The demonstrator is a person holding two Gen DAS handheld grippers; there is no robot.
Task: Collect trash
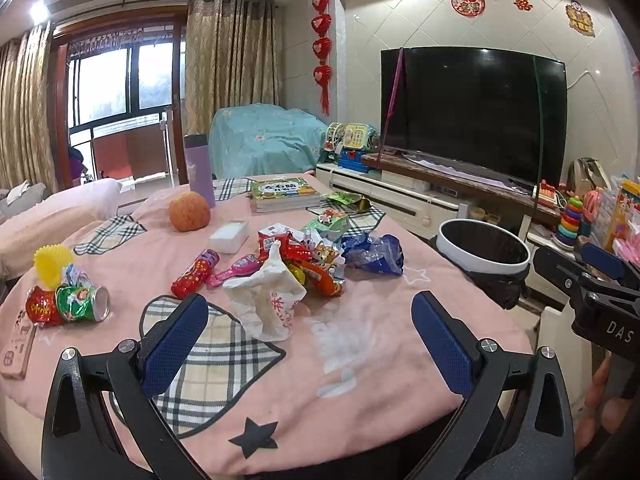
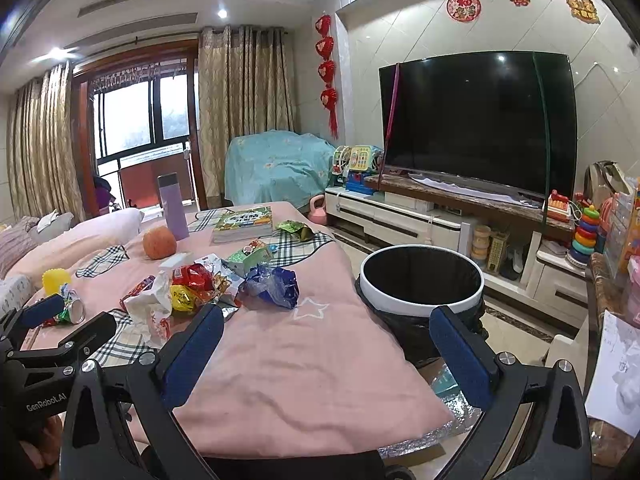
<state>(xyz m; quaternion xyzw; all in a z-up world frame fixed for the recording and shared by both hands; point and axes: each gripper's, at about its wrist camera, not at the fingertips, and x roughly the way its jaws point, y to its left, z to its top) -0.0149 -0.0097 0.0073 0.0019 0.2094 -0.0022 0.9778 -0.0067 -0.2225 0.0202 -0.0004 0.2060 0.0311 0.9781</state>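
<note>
A pile of trash lies mid-table on the pink cloth: a crumpled white paper bag (image 1: 268,300), red and orange snack wrappers (image 1: 308,260), a blue plastic wrapper (image 1: 374,254) and a green carton (image 1: 328,222). The pile also shows in the right wrist view, with the white bag (image 2: 150,308) and the blue wrapper (image 2: 274,286). Crushed cans (image 1: 68,304) lie at the left. A white-rimmed bin with a black liner (image 1: 482,246) (image 2: 420,276) stands right of the table. My left gripper (image 1: 310,332) is open and empty just before the pile. My right gripper (image 2: 326,344) is open and empty, over the table's near right edge.
On the table stand a purple bottle (image 1: 199,168), an orange fruit (image 1: 189,211), a book stack (image 1: 284,194), a white box (image 1: 229,236), a yellow spiky ball (image 1: 52,264) and a red tube (image 1: 196,272). A TV (image 1: 472,112) on its stand and toys line the right wall.
</note>
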